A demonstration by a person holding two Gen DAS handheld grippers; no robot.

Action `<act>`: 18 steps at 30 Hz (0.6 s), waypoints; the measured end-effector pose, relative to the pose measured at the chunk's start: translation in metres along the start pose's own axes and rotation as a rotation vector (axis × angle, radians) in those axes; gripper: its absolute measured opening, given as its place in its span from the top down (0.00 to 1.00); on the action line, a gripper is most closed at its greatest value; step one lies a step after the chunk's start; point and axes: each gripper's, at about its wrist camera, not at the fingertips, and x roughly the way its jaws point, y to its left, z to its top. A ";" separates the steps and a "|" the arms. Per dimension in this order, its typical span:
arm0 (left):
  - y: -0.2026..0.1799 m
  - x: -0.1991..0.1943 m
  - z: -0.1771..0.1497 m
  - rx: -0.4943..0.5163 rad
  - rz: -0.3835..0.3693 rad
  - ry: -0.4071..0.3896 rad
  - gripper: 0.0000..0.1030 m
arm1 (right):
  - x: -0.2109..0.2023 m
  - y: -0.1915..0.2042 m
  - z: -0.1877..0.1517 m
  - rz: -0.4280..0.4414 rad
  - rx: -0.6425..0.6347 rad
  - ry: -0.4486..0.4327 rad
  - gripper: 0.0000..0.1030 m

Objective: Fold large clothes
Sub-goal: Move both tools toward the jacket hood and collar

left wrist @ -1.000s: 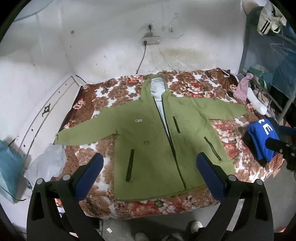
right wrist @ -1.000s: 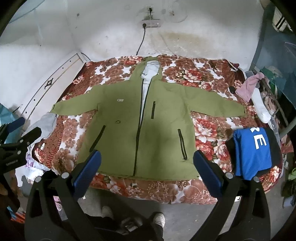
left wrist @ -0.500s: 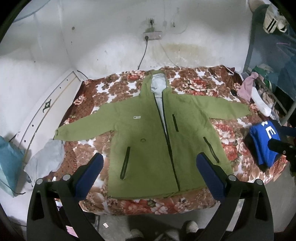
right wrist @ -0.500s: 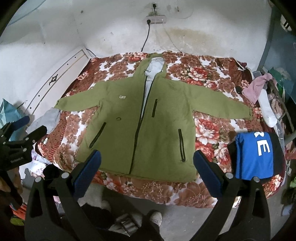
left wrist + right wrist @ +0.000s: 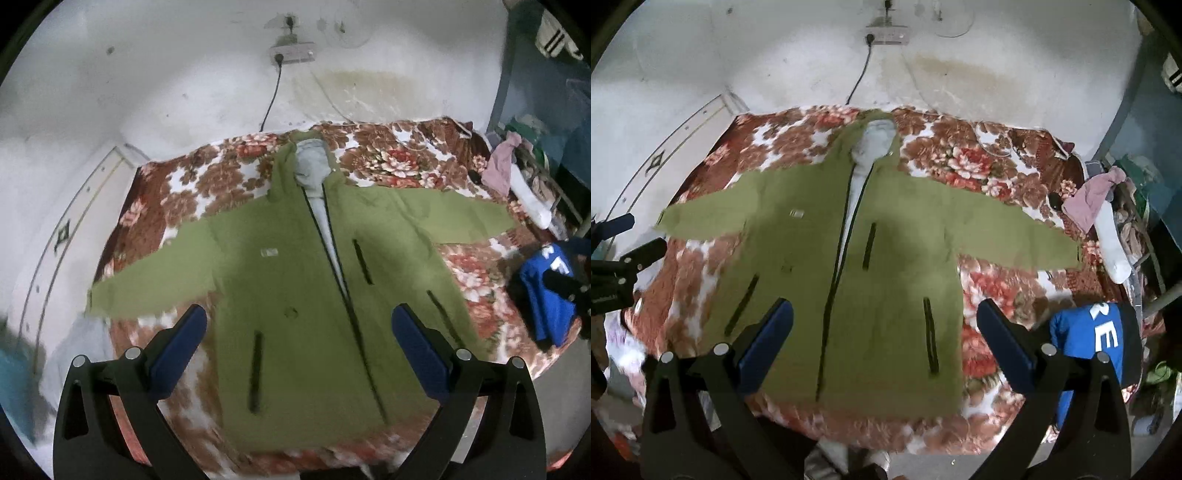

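Far left of the left gripper [image 5: 295, 332]: a white panelled board [image 5: 66, 236] along the bed's edge, with pale cloth [image 5: 74, 343] bunched below it. Straight ahead of both grippers, beyond the spread blue pads: a green hooded jacket [image 5: 295, 280], laid flat and front-up on a floral blanket [image 5: 221, 184], sleeves stretched out to either side, zip closed most of the way, grey lining showing at the hood. Left gripper held above the jacket's lower half, jaws wide apart, nothing between them, not touching the fabric. Right gripper [image 5: 884, 328] likewise wide apart and empty, poised over the hem area, clear of the cloth. Ahead and above, on the white wall: a power strip [image 5: 886, 37] with a black cable dropping toward the bed. Right of the right gripper: a folded blue garment [image 5: 1089, 336] with white letters, sitting on the blanket's near corner, just beyond the right pad. Farther right: a pink cloth [image 5: 1089, 199] and something white [image 5: 1113, 243] near a metal rack. Lower edges blurred in both views
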 end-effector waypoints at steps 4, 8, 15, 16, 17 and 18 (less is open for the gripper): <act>0.030 0.040 0.047 0.016 -0.046 0.014 0.05 | 0.040 0.003 0.043 0.060 0.118 0.048 0.05; 0.047 0.083 0.078 0.053 -0.078 0.015 0.05 | 0.076 0.011 0.087 0.039 0.157 0.052 0.05; 0.061 0.170 0.133 0.067 -0.126 0.049 0.05 | 0.133 0.006 0.149 -0.004 0.154 0.078 0.05; 0.062 0.178 0.138 0.065 -0.127 0.053 0.05 | 0.141 0.005 0.155 -0.002 0.147 0.079 0.05; 0.061 0.195 0.147 0.064 -0.132 0.067 0.05 | 0.154 0.003 0.165 0.014 0.142 0.084 0.05; 0.061 0.204 0.151 0.065 -0.140 0.075 0.05 | 0.168 0.001 0.175 0.023 0.136 0.088 0.05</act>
